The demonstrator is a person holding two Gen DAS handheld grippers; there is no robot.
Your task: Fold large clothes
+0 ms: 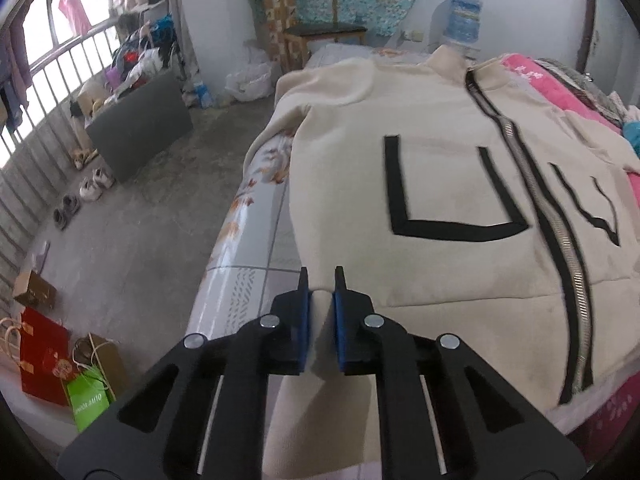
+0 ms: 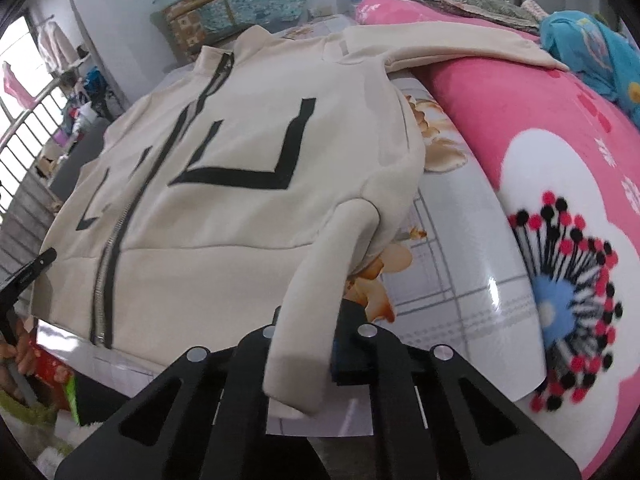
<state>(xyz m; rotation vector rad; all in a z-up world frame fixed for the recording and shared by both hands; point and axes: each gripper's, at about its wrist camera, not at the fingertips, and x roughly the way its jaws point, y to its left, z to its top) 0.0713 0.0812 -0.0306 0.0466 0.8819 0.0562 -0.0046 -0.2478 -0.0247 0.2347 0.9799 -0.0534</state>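
Note:
A cream zip-up jacket with black line patterns and a silver zipper lies front-up on a bed; it also shows in the right wrist view. My left gripper is shut on the jacket's hem at its lower left corner. My right gripper is shut on a cream sleeve that drapes over its fingers at the jacket's lower right. The left gripper's tip shows at the left edge of the right wrist view.
The bed has a floral grey sheet, with a pink flowered blanket on the right. A concrete floor lies to the left with shoes, paper bags, a dark box and a wooden chair.

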